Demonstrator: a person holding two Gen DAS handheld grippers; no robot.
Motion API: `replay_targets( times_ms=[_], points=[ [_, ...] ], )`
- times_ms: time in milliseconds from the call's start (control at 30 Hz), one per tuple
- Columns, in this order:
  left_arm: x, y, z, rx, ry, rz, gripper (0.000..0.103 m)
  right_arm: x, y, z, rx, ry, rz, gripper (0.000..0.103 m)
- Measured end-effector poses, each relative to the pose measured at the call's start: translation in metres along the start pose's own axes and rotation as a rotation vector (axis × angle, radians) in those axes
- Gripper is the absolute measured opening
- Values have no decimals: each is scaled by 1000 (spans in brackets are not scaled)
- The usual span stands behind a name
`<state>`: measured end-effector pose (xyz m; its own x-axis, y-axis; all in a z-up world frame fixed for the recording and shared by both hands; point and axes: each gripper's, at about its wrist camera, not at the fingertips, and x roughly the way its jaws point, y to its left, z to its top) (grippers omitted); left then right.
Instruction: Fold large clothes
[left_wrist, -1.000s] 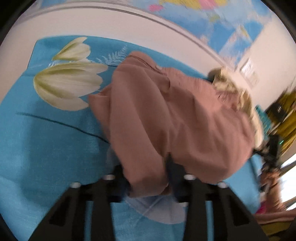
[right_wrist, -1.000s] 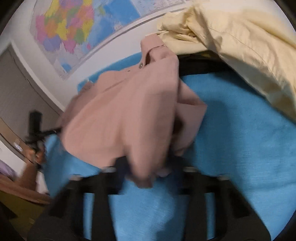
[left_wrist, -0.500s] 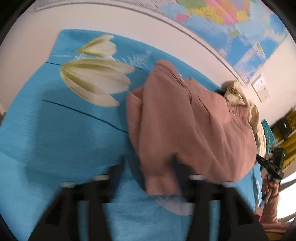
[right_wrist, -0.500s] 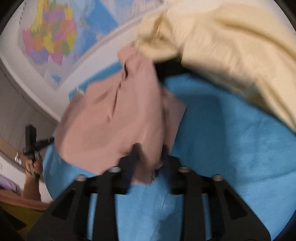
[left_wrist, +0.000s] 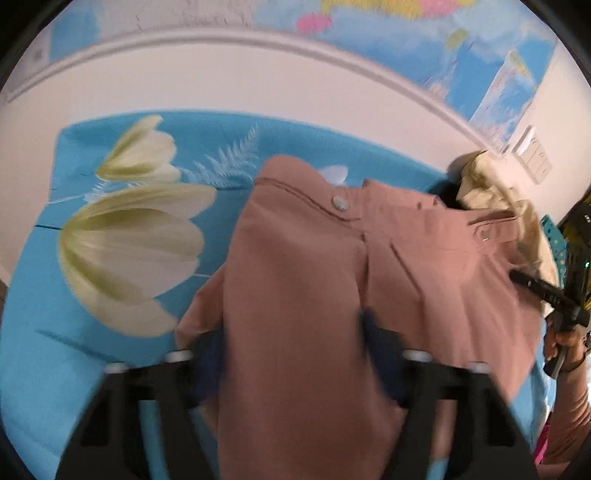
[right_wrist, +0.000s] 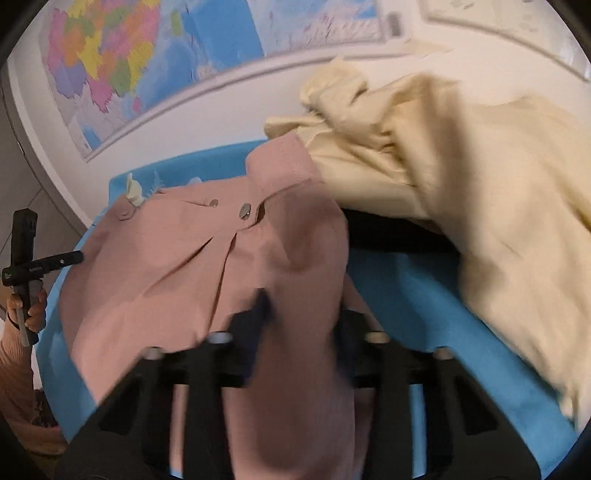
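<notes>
Dusty pink trousers (left_wrist: 295, 280) with a waistband and metal buttons lie on a blue floral cloth (left_wrist: 110, 369). My left gripper (left_wrist: 295, 354) is shut on a fold of the pink fabric, which drapes down between its fingers. My right gripper (right_wrist: 299, 325) is shut on another fold of the same pink trousers (right_wrist: 177, 266), which hang over it. The waistband points away from both cameras. Each gripper shows in the other's view at the frame edge, held by a hand.
A crumpled cream garment (right_wrist: 461, 184) lies to the right on the blue cloth (right_wrist: 424, 314), over something dark. It also shows in the left wrist view (left_wrist: 517, 214). A wall with maps (right_wrist: 147, 66) runs behind the table.
Both grippers have drawn the pink fabric closer to the cameras and further over their fingers. The trousers have spread wider, with the waistband and buttons now showing flat.
</notes>
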<state>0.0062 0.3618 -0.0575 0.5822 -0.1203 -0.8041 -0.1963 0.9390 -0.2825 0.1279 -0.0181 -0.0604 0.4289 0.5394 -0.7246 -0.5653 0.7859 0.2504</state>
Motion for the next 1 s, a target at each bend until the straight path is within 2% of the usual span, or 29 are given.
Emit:
replay_targets(
  times_ms=[33,67,167,200,267,333,367,433,467,500,533,600,633,733,833,900,1000],
  points=[
    [10,2,4,-21,23,-15,18,5,4,8,-5,-5,10,4],
    [12,5,6,-39,22,-14,12,5,7,15,-15,-20,20,3],
    [5,9,12,-59,-28,-5,6,-8,7,33,6,-144,86,3],
    [2,10,13,-68,-44,-7,6,-7,4,37,24,-151,94,3],
    [4,12,15,-80,-39,-1,7,15,-13,37,85,-76,60,3],
    [9,11,13,-65,-28,16,12,37,-31,27,151,16,79,5],
    [12,9,14,-61,-24,20,22,41,-37,22,175,26,88,4],
    [18,8,14,-60,-11,32,33,38,-47,13,232,7,132,5],
    [19,8,14,-62,-12,26,35,33,-50,11,260,-8,136,9],
    [18,8,14,-66,-21,18,35,27,-51,9,262,-19,119,25],
    [15,9,14,-68,-31,8,38,20,-49,8,252,-33,86,36],
    [6,8,13,-67,-58,14,43,2,-45,2,235,-70,63,43],
    [-1,8,12,-63,-78,26,48,-11,-41,-1,218,-97,64,43],
    [-24,4,4,-40,-136,24,49,-37,-16,-5,106,-166,31,43],
    [-37,-11,-4,22,-172,20,51,-43,16,1,-28,-191,9,42],
    [-36,-18,-5,50,-162,13,52,-33,35,8,-120,-177,-5,39],
    [-17,-22,-6,65,-115,22,52,-3,32,17,-126,-101,-20,38]
  ],
)
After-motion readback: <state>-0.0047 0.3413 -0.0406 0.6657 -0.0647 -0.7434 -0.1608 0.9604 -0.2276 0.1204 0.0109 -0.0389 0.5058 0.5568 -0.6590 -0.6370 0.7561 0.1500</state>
